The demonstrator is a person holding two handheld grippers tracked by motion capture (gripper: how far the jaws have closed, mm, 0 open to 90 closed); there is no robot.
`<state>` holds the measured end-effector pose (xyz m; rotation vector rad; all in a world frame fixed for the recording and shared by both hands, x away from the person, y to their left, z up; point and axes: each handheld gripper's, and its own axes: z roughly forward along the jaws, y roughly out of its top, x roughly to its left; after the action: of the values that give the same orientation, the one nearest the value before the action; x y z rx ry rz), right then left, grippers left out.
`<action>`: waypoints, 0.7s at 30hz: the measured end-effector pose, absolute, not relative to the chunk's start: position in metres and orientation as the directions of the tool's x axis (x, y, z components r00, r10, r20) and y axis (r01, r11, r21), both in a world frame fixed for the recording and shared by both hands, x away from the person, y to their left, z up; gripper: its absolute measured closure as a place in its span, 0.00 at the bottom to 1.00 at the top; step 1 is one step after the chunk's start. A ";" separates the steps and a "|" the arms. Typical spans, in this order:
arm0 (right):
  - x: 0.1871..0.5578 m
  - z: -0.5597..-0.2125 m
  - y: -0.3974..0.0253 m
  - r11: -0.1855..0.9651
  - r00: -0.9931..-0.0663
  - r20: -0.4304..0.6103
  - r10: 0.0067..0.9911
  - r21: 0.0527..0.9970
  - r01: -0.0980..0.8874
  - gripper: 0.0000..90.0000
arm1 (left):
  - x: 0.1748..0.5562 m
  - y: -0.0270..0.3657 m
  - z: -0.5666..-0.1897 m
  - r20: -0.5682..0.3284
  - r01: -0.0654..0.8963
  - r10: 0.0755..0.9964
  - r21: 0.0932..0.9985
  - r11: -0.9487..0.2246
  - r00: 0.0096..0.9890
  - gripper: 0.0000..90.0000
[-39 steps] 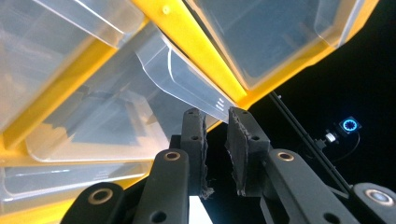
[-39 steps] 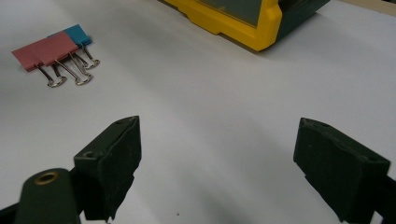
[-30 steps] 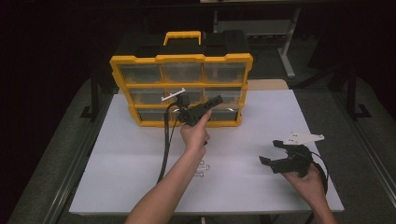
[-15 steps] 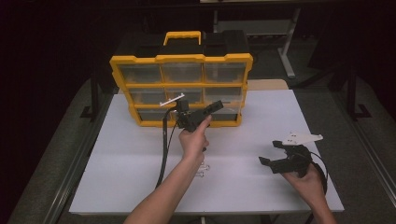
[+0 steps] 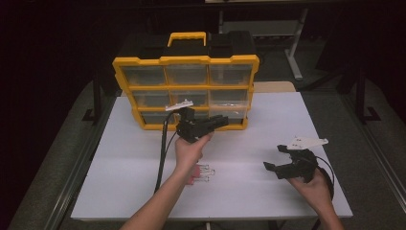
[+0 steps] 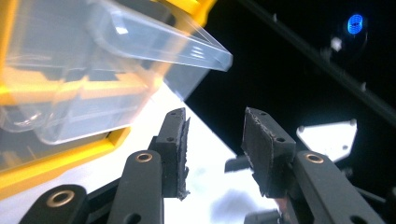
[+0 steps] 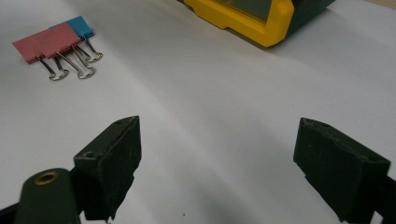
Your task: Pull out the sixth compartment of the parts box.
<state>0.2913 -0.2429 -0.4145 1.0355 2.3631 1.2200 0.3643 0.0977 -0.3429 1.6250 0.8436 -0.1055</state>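
Trouble starts nearest the person: the right gripper (image 5: 280,165) hovers wide open over the worktop (image 5: 268,124) near its front right corner, holding nothing. The binder clips (image 7: 58,46), two pink and one blue with wire handles, lie in a touching cluster near the middle of the front edge, well apart from that gripper and to its left. If those jaws came down on the cluster as it lies, they would likely catch more than one clip, or slip on the loose wire handles and skate a clip across the smooth top.

Farther back, the left gripper (image 5: 218,122) stands at the yellow organizer (image 5: 184,60) by the back edge, jaws narrowly parted and empty, just beside a clear drawer (image 6: 154,51) that juts out of the lower right of the frame. I judge the drawer the riskier item: pulled further, it could leave its slot and drop, or a knock could shift the whole box.
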 end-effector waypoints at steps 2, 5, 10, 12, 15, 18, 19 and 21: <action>0.291 -0.414 -0.241 0.385 -0.702 0.069 0.709 0.796 0.467 0.16 | 0.364 0.098 -0.333 -0.448 0.533 0.469 0.844 -0.059 0.761 0.60; 0.292 -0.414 -0.239 0.394 -0.706 0.059 0.706 0.796 0.460 0.16 | 0.363 0.098 -0.324 -0.389 0.494 0.478 0.862 -0.114 0.788 0.60; 0.292 -0.416 -0.236 0.409 -0.714 0.057 0.698 0.786 0.463 0.16 | 0.366 0.099 -0.300 -0.250 0.391 0.460 0.888 -0.242 0.852 0.61; 0.292 -0.416 -0.236 0.411 -0.715 0.058 0.697 0.784 0.465 0.16 | 0.372 0.099 -0.289 -0.210 0.358 0.441 0.889 -0.285 0.873 0.61; 0.292 -0.416 -0.237 0.409 -0.716 0.058 0.696 0.787 0.461 0.16 | 0.385 0.097 -0.273 -0.150 0.311 0.402 0.875 -0.372 0.903 0.60; 0.293 -0.416 -0.238 0.406 -0.715 0.064 0.697 0.786 0.466 0.16 | 0.388 0.096 -0.266 -0.115 0.277 0.383 0.873 -0.400 0.917 0.60; 0.293 -0.417 -0.238 0.403 -0.715 0.069 0.696 0.787 0.468 0.16 | 0.390 0.096 -0.263 -0.107 0.267 0.373 0.874 -0.407 0.922 0.61; 0.293 -0.417 -0.239 0.399 -0.713 0.072 0.698 0.787 0.470 0.16 | 0.394 0.096 -0.258 -0.091 0.247 0.355 0.871 -0.425 0.931 0.62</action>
<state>0.2934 -0.2389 -0.4166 1.0245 2.3900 1.2120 0.3935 0.0956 -0.2578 2.0318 0.4307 0.1287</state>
